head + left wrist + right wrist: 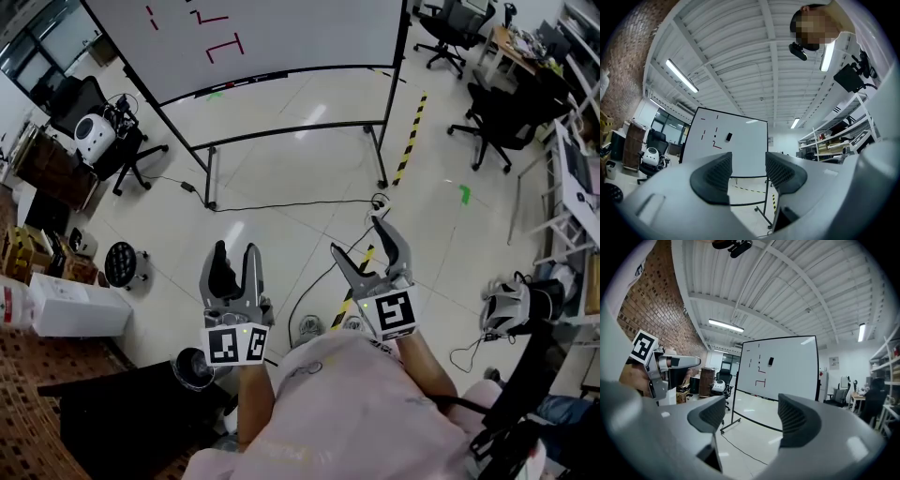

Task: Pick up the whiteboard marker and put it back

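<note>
Item: whiteboard marker [234, 84], provisional identification. It is one of a few small red, green and dark slivers on the tray ledge [281, 73] under the whiteboard [281, 28], too small to tell apart. Location: straight ahead of the person across open floor, well apart from both grippers. Long axis: apparently along the ledge, so crosswise to the line along which either gripper points. Left gripper [235, 251]: jaws a narrow gap apart, nothing between them, aimed at the board. Right gripper [358, 234]: jaws spread wide, nothing between them, held a little further forward. Nearer hand: neither clearly, though the left looks more in line with the slivers. Appearance: a short thin stick; cap and colour not resolvable. Board face carries red strokes and a dark eraser [729, 137].
</note>
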{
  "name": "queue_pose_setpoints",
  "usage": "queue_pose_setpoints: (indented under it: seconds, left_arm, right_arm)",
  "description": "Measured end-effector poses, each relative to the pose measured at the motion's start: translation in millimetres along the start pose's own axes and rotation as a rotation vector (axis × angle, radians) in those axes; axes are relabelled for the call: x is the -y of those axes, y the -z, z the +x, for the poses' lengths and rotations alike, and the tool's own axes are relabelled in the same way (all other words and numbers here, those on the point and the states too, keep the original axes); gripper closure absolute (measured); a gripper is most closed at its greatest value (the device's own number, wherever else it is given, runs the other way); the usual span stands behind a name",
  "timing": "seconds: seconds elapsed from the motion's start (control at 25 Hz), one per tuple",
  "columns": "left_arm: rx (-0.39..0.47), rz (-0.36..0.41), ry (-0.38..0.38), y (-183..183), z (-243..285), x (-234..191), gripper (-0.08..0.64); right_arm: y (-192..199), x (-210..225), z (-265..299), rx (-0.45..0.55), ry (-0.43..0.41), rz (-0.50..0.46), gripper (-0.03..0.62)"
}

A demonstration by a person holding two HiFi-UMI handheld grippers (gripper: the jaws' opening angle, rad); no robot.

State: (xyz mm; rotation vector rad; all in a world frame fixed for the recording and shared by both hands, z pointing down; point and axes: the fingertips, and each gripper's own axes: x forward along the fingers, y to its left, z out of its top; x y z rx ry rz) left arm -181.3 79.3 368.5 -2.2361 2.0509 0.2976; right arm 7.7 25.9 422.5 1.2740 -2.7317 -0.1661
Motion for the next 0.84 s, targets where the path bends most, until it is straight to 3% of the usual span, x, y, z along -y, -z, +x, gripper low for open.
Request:
queue_pose_setpoints:
  seconds: [0.48,0.84]
  left_arm:
    - [-0.013,-0.018,0.02,7.1,23.0,-12.8,0.348]
    - [-0.039,-0.015,-0.005,17.4,21.7,-10.1,0.348]
  right_arm:
    - [5.6,6.8,23.5,-0.027,0.033,0.007,0.245]
    - [15.5,5.7,27.5,-0.058,0.004,0.017,0.245]
